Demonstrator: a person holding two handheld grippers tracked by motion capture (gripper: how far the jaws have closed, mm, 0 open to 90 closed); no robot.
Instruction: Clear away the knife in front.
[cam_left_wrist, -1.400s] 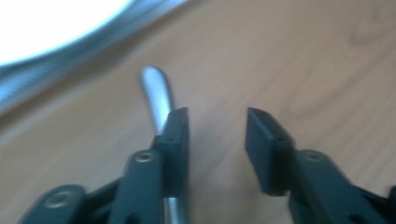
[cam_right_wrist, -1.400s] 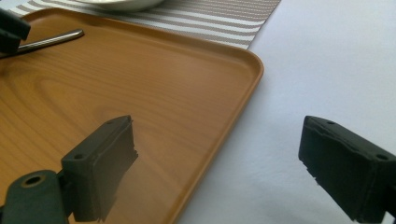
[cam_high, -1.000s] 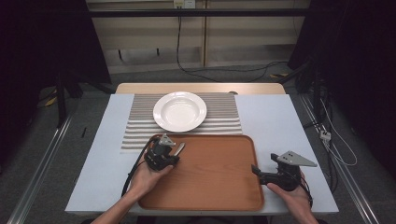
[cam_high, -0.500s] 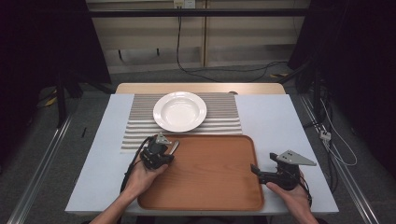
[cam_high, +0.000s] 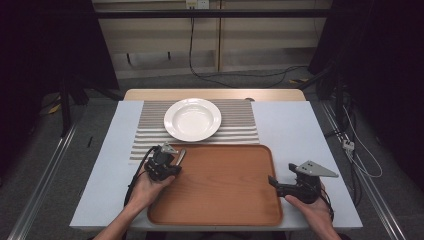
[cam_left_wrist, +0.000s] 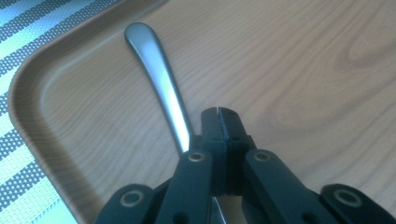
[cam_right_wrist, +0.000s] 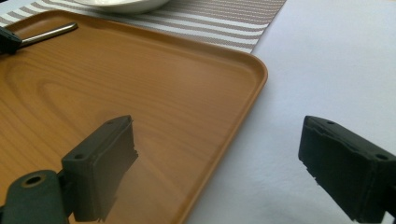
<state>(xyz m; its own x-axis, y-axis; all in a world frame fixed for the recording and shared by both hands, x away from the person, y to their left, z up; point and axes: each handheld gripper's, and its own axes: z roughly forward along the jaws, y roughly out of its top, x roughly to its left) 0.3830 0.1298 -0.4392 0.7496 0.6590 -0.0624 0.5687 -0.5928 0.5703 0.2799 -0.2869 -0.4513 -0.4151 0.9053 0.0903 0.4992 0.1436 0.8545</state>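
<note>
Cutlery handle pinched in my left gripper over the tray's near-left corner.

Jaws of that gripper were pressed together on the metal piece, whose rounded handle end pointed toward the wooden tray rim; whether spoon or fork I could not tell, its working end being hidden; I judged it held low and flat for setting beside the white plate on the striped placemat; my right gripper waited with jaws wide apart astride the tray's right edge, holding nothing.
</note>
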